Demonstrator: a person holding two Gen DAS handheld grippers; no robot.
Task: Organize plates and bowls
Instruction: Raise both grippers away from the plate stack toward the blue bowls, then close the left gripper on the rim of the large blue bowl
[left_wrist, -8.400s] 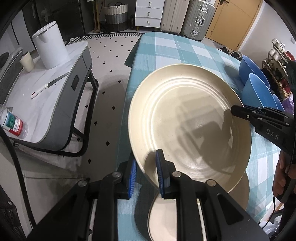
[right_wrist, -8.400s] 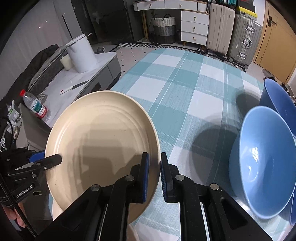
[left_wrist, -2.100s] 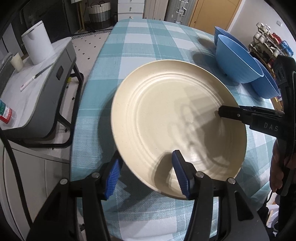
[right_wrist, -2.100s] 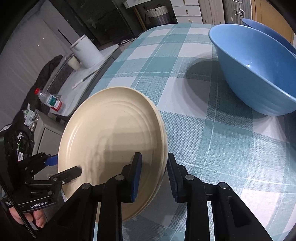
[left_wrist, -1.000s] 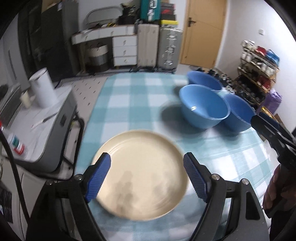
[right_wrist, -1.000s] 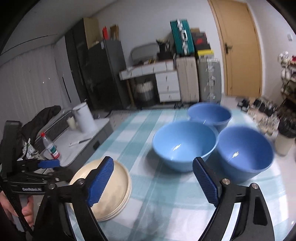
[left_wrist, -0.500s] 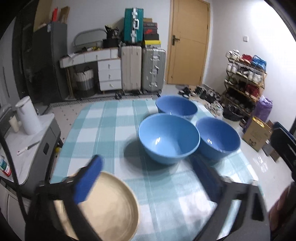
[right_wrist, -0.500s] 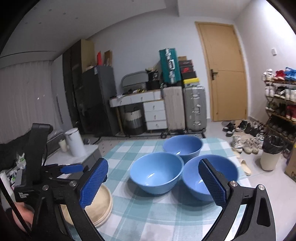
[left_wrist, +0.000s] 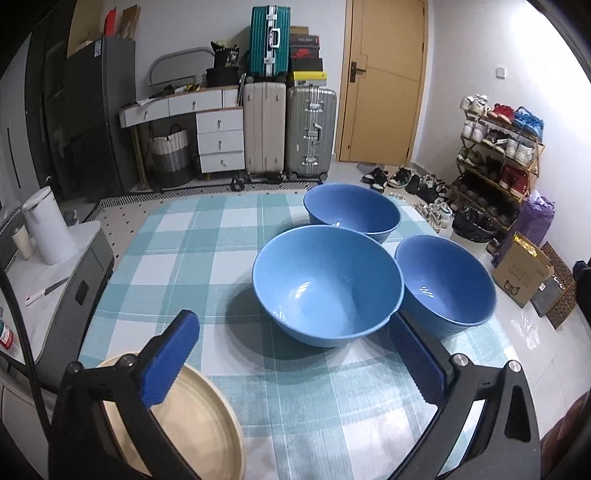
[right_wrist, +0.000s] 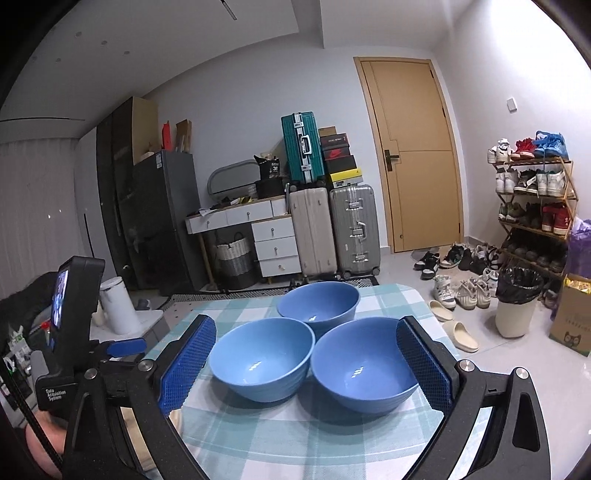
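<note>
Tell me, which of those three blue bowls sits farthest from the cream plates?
The far bowl, at the table's end nearest the suitcases. The other two bowls sit side by side closer to the plates.

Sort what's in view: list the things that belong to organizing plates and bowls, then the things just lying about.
Job:
- cream plates
- near blue bowl
- right blue bowl
- far blue bowl

Lying about:
- suitcases
- shoe rack
- white kettle
- cardboard box

Three blue bowls (left_wrist: 327, 284) stand upright in a tight cluster on the table's (left_wrist: 184, 254) teal-checked cloth, rims nearly touching, while a stack of cream plates (left_wrist: 184, 424) lies flat at the near left corner.
</note>
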